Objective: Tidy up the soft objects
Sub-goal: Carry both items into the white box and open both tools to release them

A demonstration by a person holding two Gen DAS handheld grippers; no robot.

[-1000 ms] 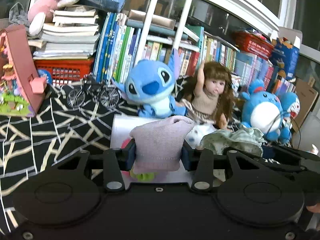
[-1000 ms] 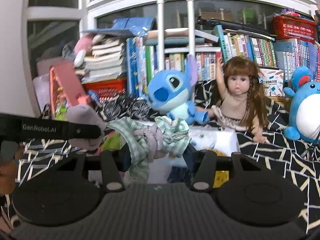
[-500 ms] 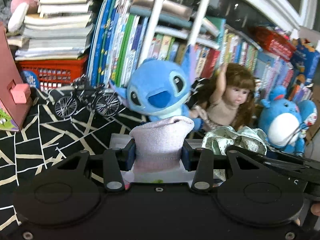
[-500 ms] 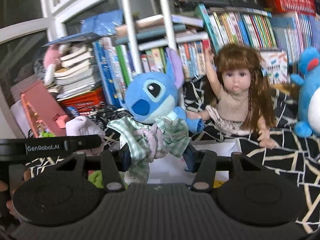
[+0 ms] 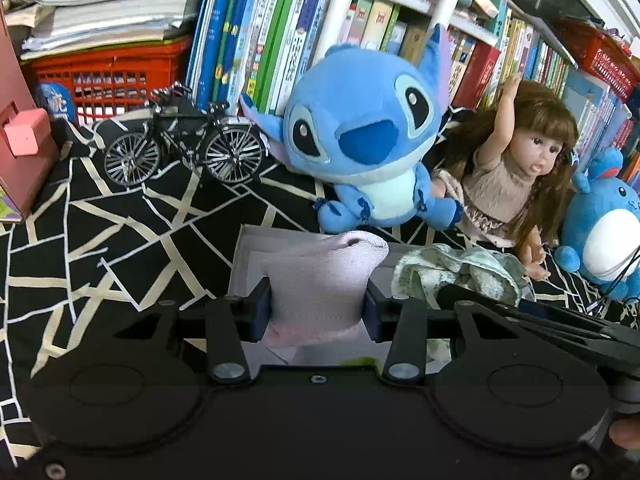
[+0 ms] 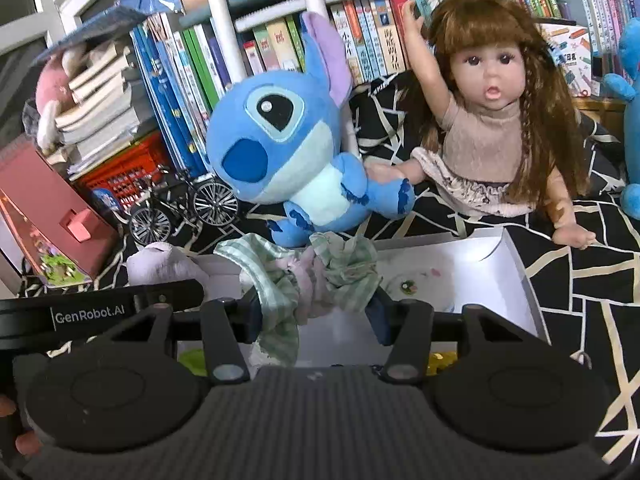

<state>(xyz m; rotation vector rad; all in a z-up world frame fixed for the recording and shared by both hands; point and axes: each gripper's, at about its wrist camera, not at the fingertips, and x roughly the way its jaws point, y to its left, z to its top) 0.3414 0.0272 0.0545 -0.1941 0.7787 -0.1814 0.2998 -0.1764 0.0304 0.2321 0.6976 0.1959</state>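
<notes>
My left gripper [image 5: 318, 306] is shut on a pale pink sock [image 5: 320, 276] and holds it over the left part of a white box [image 5: 244, 256]. My right gripper [image 6: 316, 306] is shut on a bunched green checked cloth [image 6: 276, 284] with a pink piece inside, above the same white box [image 6: 516, 268]. The cloth also shows in the left wrist view [image 5: 456, 272], and the sock in the right wrist view [image 6: 160, 262]. Small soft items lie on the box floor, partly hidden.
A blue Stitch plush [image 5: 368, 136], a doll [image 5: 516, 176] and a blue round plush [image 5: 604, 220] sit behind the box on a black patterned cloth. A model bicycle [image 5: 184, 144], a pink toy house [image 6: 52, 216], a red basket and books line the back.
Both grippers have moved forward and lower toward the white box, still holding the sock and the cloth. The plush and doll now look nearer.
</notes>
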